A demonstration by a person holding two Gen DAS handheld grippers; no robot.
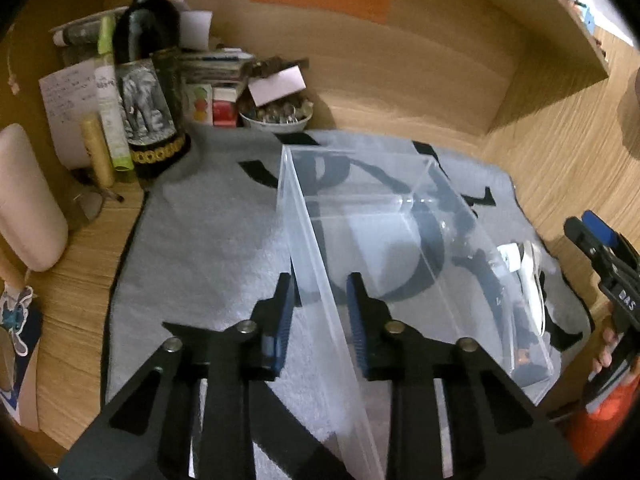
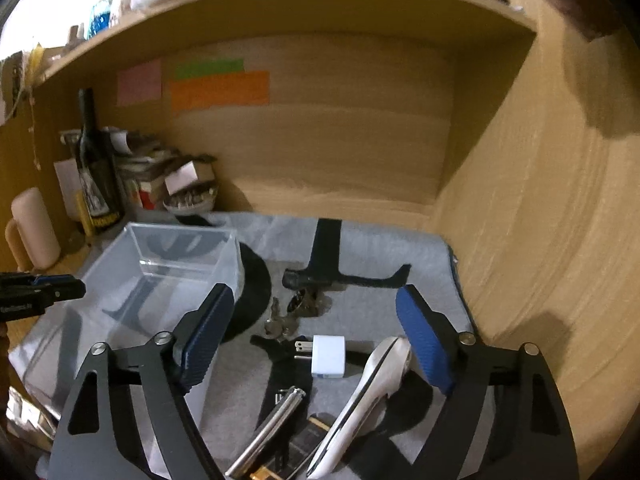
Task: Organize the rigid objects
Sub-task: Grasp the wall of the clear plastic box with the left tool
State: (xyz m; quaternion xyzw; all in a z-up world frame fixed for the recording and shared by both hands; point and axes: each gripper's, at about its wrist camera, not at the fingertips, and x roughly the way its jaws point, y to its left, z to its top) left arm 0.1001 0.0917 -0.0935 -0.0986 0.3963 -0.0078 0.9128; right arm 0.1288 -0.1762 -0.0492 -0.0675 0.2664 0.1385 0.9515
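Note:
A clear plastic box [image 1: 384, 248] stands on a grey cloth [image 1: 192, 264]; it also shows in the right wrist view [image 2: 160, 264]. My left gripper [image 1: 320, 300] straddles the box's near left wall, fingers apart, not closed on it. My right gripper [image 2: 316, 332] is open and empty above loose items: a white plug adapter [image 2: 329, 356], keys [image 2: 278, 326], a white and black handled tool [image 2: 368, 392], a metal cylinder [image 2: 272, 424] and a dark small object [image 2: 304, 304]. The right gripper also shows in the left wrist view [image 1: 600, 248].
A dark bottle [image 1: 148, 80], tubes, papers and a bowl of small items [image 1: 276, 116] crowd the back left corner. A pink case [image 1: 28, 200] lies at the left. Wooden walls and a shelf [image 2: 280, 12] enclose the desk.

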